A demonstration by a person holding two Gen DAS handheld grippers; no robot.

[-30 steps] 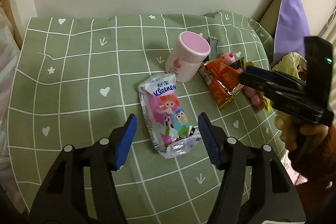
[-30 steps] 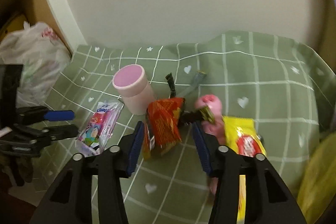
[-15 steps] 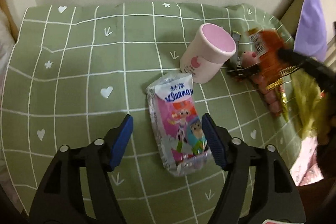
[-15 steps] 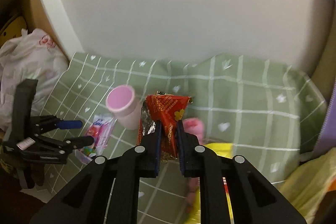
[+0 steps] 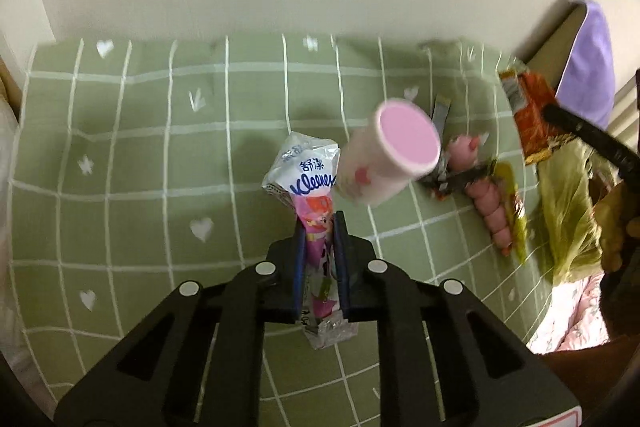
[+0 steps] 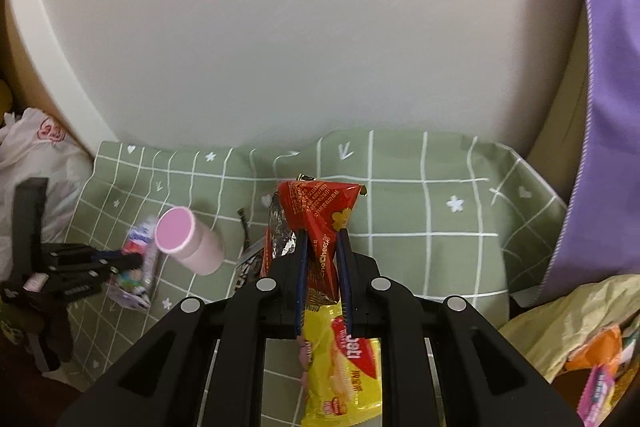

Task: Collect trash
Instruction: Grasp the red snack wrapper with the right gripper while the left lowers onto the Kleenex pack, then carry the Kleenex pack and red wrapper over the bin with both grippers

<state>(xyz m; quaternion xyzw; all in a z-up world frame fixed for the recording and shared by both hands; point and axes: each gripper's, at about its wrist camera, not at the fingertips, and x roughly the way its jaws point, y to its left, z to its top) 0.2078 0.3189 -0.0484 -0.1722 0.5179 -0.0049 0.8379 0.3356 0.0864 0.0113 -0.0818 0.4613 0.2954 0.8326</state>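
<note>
My left gripper (image 5: 319, 227) is shut on a pink Kleenex tissue pack (image 5: 310, 183) and holds it above the green checked cloth (image 5: 140, 155). It also shows at the left of the right wrist view (image 6: 132, 259). My right gripper (image 6: 323, 247) is shut on a red snack wrapper (image 6: 320, 215), lifted above the cloth; the wrapper also shows in the left wrist view (image 5: 528, 115). A yellow snack bag (image 6: 344, 371) lies under the right gripper.
A pink cup (image 5: 390, 157) leans tilted beside the tissue pack. A pink toy (image 5: 486, 203) and dark wrappers (image 5: 452, 179) lie on the cloth. A yellow-green trash bag (image 6: 560, 323) sits right, a white bag (image 6: 32, 155) left, a purple cloth (image 6: 604, 107) by the wall.
My left gripper closed on the tissue pack and lifted it; the pink cup tipped. My right gripper, shut on the red wrapper, moved up and right.
</note>
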